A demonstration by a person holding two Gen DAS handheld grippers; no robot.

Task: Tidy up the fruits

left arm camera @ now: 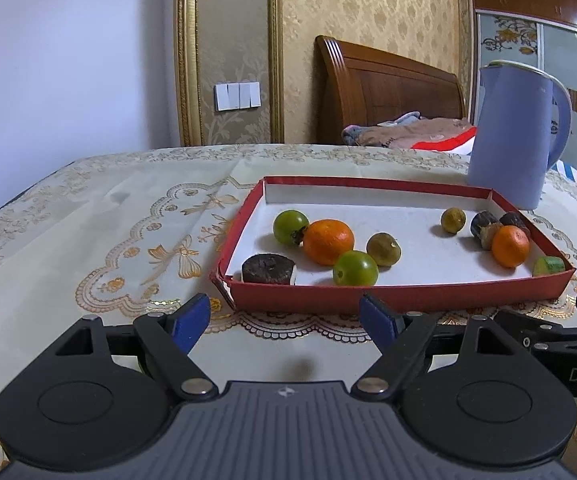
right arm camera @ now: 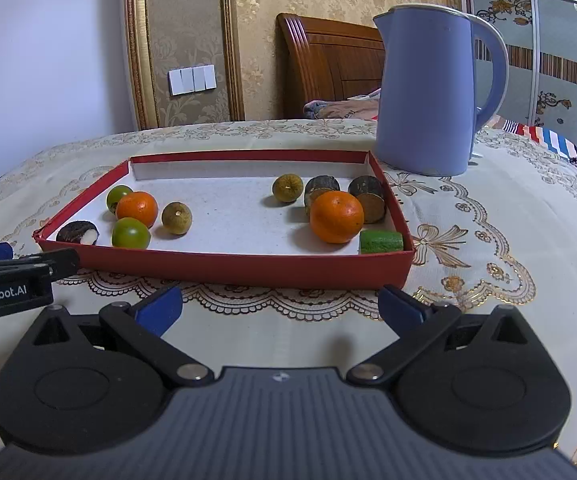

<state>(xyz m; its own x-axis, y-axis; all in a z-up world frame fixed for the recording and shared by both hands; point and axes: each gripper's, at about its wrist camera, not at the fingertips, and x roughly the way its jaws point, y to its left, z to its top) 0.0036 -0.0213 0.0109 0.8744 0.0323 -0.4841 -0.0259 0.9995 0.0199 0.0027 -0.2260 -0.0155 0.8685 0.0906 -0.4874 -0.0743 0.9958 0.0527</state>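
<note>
Gold-patterned wallpaper and a wooden headboard (left arm camera: pixel 388 88) stand behind my table, which is draped in a cream embroidered tablecloth (left arm camera: pixel 88 220). On it lies a shallow red tray (left arm camera: pixel 400 294) with a blue kettle (right arm camera: pixel 428 92) just beyond its far right corner. Inside I see two oranges (left arm camera: pixel 328 241) (right arm camera: pixel 336 217), green and olive fruits, and dark cut pieces, grouped towards the left and right ends. I have my left gripper (left arm camera: pixel 286 318) and right gripper (right arm camera: pixel 280 308) low before the tray's near wall, jaws apart and holding nothing.
</note>
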